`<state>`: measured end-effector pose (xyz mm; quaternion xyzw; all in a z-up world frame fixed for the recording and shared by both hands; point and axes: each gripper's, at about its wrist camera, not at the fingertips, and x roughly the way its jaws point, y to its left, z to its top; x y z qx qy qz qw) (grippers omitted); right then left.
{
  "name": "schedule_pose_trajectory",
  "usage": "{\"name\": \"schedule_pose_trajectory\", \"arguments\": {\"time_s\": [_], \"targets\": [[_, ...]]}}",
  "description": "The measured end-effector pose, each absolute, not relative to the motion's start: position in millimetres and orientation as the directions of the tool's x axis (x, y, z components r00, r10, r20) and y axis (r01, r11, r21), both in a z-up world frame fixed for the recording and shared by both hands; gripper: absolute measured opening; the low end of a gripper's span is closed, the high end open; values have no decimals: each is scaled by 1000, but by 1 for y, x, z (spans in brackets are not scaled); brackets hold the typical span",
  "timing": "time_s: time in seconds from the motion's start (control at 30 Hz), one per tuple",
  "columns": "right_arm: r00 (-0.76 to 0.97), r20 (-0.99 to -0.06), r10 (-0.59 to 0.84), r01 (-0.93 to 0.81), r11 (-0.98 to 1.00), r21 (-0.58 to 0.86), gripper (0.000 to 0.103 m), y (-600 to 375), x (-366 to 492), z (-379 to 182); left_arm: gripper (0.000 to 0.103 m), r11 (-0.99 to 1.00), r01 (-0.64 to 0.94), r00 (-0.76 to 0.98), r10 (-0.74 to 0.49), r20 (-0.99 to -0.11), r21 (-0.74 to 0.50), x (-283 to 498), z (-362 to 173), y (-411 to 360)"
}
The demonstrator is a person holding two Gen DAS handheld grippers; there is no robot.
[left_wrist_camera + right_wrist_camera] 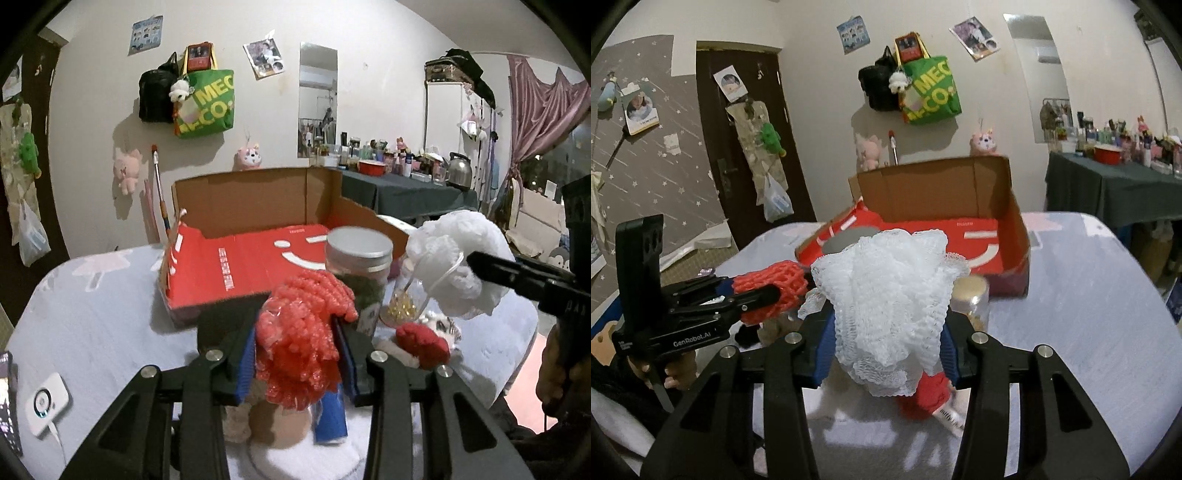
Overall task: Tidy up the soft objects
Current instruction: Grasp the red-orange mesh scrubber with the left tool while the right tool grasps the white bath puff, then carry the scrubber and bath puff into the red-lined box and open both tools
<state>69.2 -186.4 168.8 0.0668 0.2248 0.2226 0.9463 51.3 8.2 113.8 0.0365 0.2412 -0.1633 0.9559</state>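
Left wrist view alone shows the jar point(359, 269); left tool point(297, 343) clamps red netting point(303, 332), right tool point(886, 332) white pouf point(886, 295).

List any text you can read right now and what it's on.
"GenRobot.AI": side of the left gripper.
"MEC" over "CO", partly cut off: green tote bag on the wall.
White lettering on the red box: too blurred to read.
Wall posters, table bottles: too small.
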Motion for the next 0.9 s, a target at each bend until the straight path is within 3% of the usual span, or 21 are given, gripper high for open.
{"name": "schedule_pose_trajectory", "arguments": {"time_s": [0.5, 0.9], "targets": [[798, -372, 474, -453, 879, 149, 44, -192, 119, 220, 40, 915, 401, 814, -336, -473, 41, 100, 154, 13], [708, -501, 498, -504, 853, 135, 45, -182, 234, 237, 40, 889, 444, 765, -312, -564, 110, 188, 171, 1]]}}
